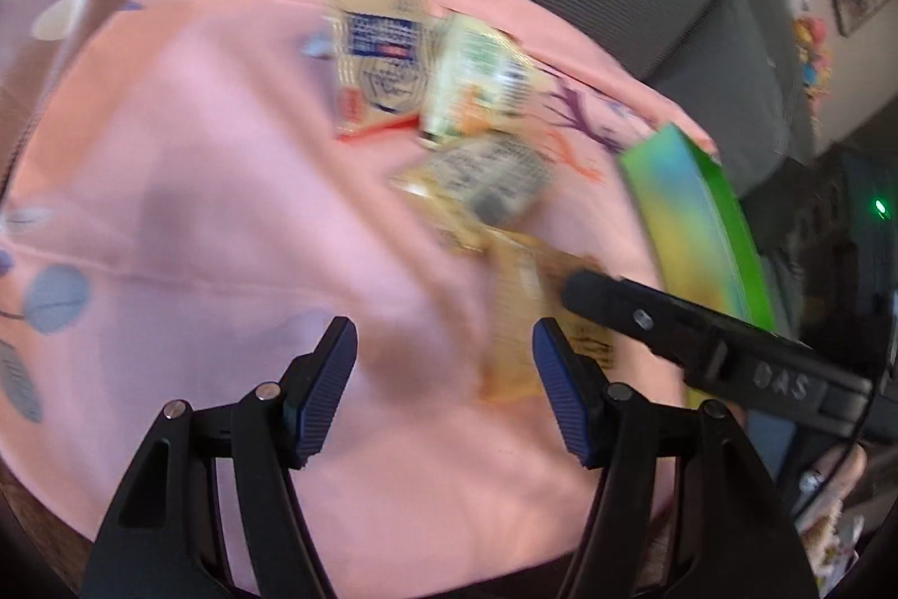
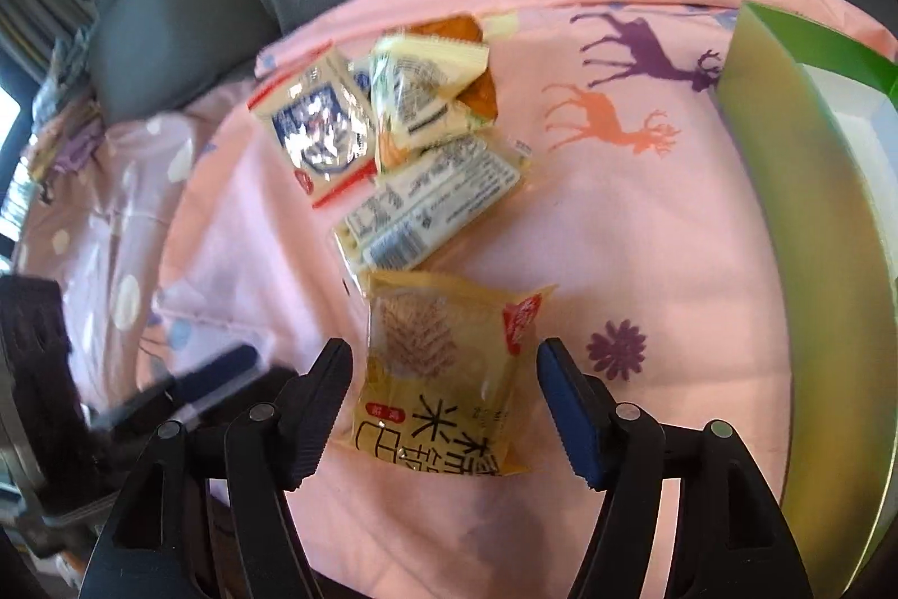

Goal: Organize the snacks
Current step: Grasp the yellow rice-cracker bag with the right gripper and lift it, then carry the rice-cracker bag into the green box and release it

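Right gripper (image 2: 443, 408) has its jaws apart around the yellow snack packet (image 2: 443, 374) lying on the pink sheet (image 2: 645, 234), not pinching yet. Looks like the pickup step; next is closing, then the green box (image 2: 814, 206), I'd guess. Left gripper (image 1: 443, 391) is wide apart, empty. Left view's blurry, box cut off.

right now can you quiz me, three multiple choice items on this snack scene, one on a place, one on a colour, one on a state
1. Where is the yellow packet relative to the right gripper?
A. between its open fingers
B. inside the box
C. on the sofa cushion

2. What colour is the cloth under the snacks?
A. blue
B. pink
C. white

3. How is the left gripper?
A. shut on a packet
B. open, holding nothing
C. out of view

Answers: 1 A, the packet lies between the spread fingers. 2 B, pink fabric with deer prints. 3 B, its fingers stand apart over bare cloth.
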Demonstrator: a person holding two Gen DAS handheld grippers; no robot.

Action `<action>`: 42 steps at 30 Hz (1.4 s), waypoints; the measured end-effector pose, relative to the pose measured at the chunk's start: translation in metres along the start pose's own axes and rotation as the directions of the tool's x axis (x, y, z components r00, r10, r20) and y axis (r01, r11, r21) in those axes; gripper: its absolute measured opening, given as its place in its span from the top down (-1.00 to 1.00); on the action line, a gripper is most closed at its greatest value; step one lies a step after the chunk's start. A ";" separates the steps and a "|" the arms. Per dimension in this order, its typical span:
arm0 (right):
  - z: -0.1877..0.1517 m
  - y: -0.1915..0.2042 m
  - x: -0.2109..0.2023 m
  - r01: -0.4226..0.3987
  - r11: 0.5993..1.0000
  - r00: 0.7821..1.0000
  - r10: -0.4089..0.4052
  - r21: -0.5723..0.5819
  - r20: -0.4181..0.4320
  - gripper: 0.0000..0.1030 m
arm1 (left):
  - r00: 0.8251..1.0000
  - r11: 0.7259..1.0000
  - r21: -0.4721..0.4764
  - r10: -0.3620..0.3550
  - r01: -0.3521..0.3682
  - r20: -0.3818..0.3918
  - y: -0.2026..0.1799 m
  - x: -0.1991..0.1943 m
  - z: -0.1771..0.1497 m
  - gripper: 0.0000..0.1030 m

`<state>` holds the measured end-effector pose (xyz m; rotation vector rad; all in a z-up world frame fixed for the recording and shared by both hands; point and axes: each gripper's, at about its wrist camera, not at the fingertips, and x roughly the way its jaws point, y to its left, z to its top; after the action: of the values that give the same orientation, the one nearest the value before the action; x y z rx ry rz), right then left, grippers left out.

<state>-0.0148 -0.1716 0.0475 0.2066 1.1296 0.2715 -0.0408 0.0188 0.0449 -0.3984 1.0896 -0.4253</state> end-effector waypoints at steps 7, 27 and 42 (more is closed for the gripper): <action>0.003 -0.013 -0.002 -0.069 0.997 0.998 0.069 0.023 0.007 -0.19 | 0.998 0.999 0.038 -0.029 0.031 -0.059 -0.023 0.022 -0.009 -0.21; 0.006 -0.027 -0.057 -0.067 0.998 0.985 0.064 0.014 0.157 0.08 | 0.994 0.975 0.221 -0.060 0.038 0.093 -0.114 0.020 0.008 0.28; 0.001 -0.095 -0.133 0.026 0.989 0.935 -0.076 0.148 0.347 0.08 | 0.985 0.917 0.381 -0.156 0.116 0.076 -0.211 0.048 0.022 0.23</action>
<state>-0.0571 -0.3042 0.1339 0.3370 0.7956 0.1010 -0.0304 -0.1836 0.1248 -0.1534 0.8562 -0.7159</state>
